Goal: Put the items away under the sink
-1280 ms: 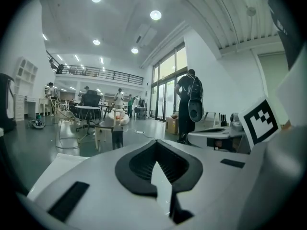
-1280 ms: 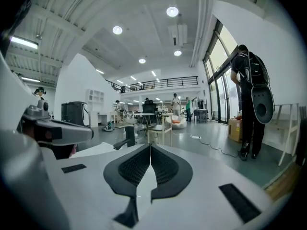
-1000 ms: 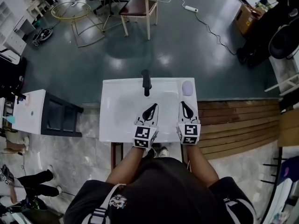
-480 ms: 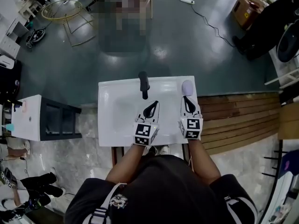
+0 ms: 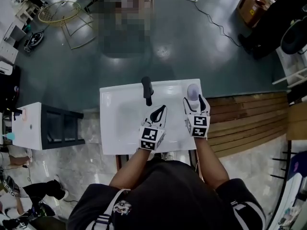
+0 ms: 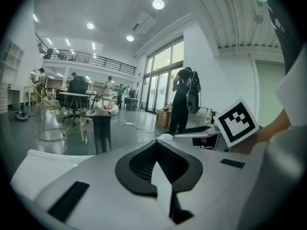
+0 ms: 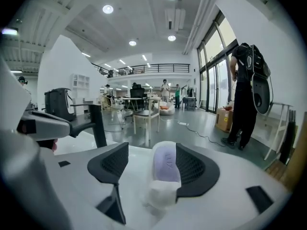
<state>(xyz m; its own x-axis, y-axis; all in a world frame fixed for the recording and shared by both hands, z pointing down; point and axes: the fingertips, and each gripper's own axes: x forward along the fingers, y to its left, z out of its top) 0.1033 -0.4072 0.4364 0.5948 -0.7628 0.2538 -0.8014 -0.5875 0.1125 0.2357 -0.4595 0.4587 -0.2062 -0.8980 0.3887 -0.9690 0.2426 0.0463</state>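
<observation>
A small lavender and white item (image 5: 192, 91) stands at the back right corner of the white sink top (image 5: 109, 128). My right gripper (image 5: 194, 100) is open; its jaws have just been opening, and the item (image 7: 166, 164) stands between them, close to the right-hand pad (image 7: 194, 169). My left gripper (image 5: 161, 109) is shut and empty over the basin, just right of the black faucet (image 5: 147, 88). In the left gripper view its jaws (image 6: 156, 152) meet with nothing between them, and the faucet (image 6: 101, 133) rises beyond them to the left.
A wooden slatted surface (image 5: 240, 123) adjoins the sink on the right. A white unit (image 5: 29, 123) and a dark shelf (image 5: 62, 126) stand to the left. A person in black (image 7: 244, 95) stands by the windows, and a chair (image 7: 146, 114) beyond the sink.
Both grippers have moved toward the back of the sink. The right gripper's jaws, shut before, now stand apart round the lavender item.
</observation>
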